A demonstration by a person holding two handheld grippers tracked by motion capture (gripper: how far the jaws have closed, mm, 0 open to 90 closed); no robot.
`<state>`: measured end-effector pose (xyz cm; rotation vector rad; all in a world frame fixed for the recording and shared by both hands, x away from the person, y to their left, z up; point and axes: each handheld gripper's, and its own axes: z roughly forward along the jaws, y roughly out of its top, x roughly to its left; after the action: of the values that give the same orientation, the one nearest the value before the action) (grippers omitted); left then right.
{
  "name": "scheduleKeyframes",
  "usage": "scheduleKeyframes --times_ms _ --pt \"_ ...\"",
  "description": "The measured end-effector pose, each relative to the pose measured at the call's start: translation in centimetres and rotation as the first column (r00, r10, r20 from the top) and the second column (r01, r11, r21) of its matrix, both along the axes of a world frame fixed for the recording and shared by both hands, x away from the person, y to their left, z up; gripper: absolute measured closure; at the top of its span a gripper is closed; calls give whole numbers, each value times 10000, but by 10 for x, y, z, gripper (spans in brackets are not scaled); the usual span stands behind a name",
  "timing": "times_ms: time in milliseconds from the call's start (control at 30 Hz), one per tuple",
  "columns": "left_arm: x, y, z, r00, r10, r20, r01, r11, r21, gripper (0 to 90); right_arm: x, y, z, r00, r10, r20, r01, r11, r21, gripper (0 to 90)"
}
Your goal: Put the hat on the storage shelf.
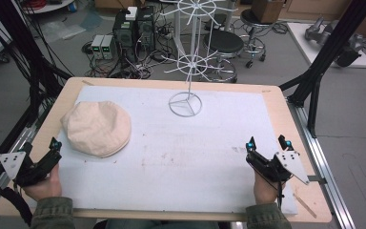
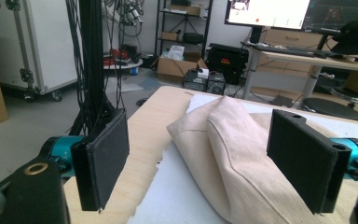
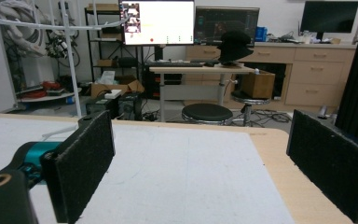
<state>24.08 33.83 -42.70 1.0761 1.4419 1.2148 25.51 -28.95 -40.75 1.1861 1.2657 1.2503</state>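
Note:
A cream cloth hat (image 1: 96,127) lies on the left of the white mat (image 1: 181,157), crown up. My left gripper (image 1: 42,149) rests at the table's front left corner, just left of the hat, jaws wide apart and empty. In the left gripper view the hat (image 2: 228,154) lies ahead between the two black pads (image 2: 103,156) without touching them. My right gripper (image 1: 269,143) sits at the front right of the mat, open, with nothing between its fingers (image 3: 81,168). A white wire rack (image 1: 187,71) stands upright at the mat's far middle on a ring base.
The wooden table's edge (image 1: 286,109) borders the mat. Black frame posts (image 1: 314,81) rise at both sides. Beyond the table stand stools (image 1: 224,45), computer boxes (image 1: 133,28) and cables on the floor. Desks with monitors (image 3: 158,21) line the back wall.

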Motion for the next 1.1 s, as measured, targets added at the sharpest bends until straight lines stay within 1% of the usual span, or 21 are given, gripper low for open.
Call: scheduleKeyframes --times_ms 33,67,233,467,633,900,1100 --pt "0 -1 0 10000 -17 14 17 10000 26 213 0 0 0 10000 0 0 0 10000 0 67" --pt "1 -2 0 10000 -11 -9 11 10000 62 213 0 0 0 10000 -7 -37 8 10000 98 67" --pt "1 -4 -1 9998 -205 -23 205 9998 26 213 -1 0 0 10000 48 60 -48 10000 8 67" --pt "1 -4 -1 9999 -170 -12 170 9998 56 213 0 0 0 10000 46 23 -46 10000 4 67" --pt "2 -4 -1 9997 -232 -87 232 9997 -34 213 0 0 0 10000 66 23 -66 10000 20 67" --pt "2 -3 -2 9996 -282 -81 281 9996 -80 213 0 0 0 9999 110 4 -110 9999 22 67" --pt "3 -4 -1 9994 -341 -68 342 9994 36 211 0 -1 0 10000 72 -18 -72 9999 128 67"
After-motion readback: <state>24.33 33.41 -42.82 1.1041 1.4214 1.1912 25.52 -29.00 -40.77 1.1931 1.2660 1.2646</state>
